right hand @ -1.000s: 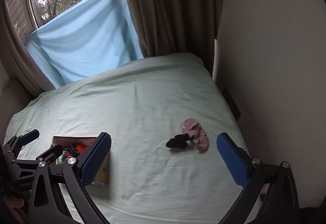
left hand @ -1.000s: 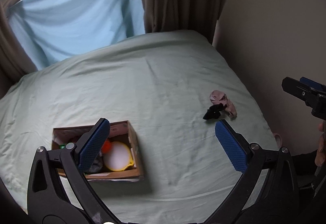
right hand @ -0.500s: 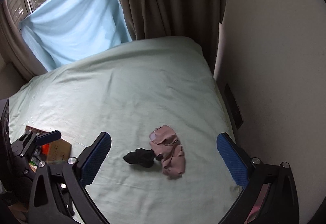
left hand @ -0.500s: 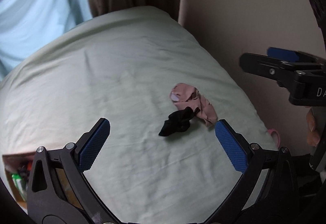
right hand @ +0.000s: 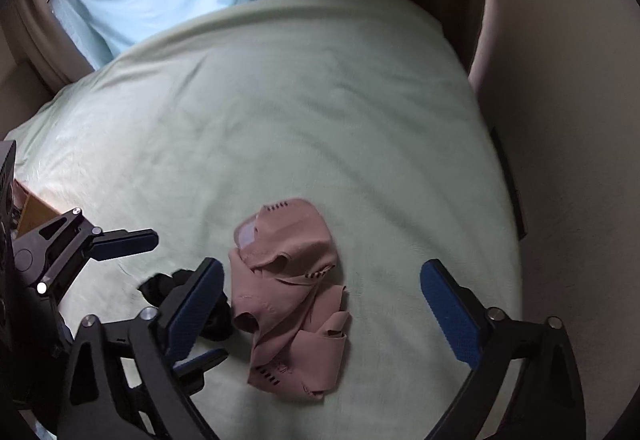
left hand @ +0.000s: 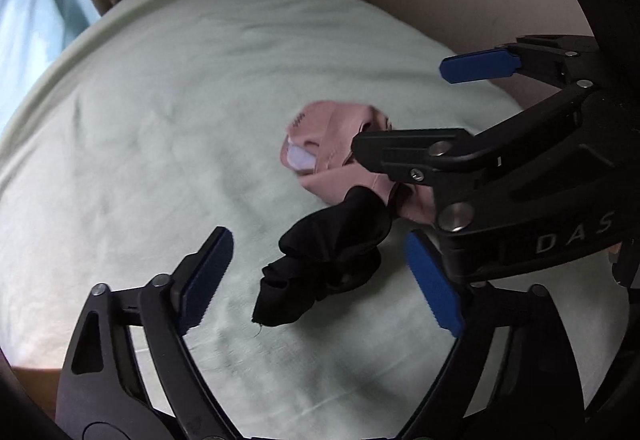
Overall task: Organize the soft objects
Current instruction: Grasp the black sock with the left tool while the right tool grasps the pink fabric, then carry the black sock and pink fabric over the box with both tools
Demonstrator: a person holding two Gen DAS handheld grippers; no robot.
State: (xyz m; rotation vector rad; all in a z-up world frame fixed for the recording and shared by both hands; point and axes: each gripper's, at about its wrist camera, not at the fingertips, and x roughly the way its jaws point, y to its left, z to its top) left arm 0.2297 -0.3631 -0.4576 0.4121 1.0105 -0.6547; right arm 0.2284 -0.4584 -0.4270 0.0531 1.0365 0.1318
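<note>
Both garments lie touching on the pale green bed [right hand: 320,100]. The left tongs [left hand: 320,276], which have just been narrowing, straddle the crumpled black cloth [left hand: 328,260] without pressing it. The right tongs [right hand: 322,300], also just narrowing yet wide, bracket the pink garment [right hand: 288,296]. Only the right view shows a cardboard box [right hand: 34,210] at the left edge.

We note the right claw [left hand: 404,112] covers part of the pink cloth [left hand: 332,136]. The cardboard box [right hand: 34,212] is cut by the frame edge. The black cloth [right hand: 160,286] lies half hidden.
</note>
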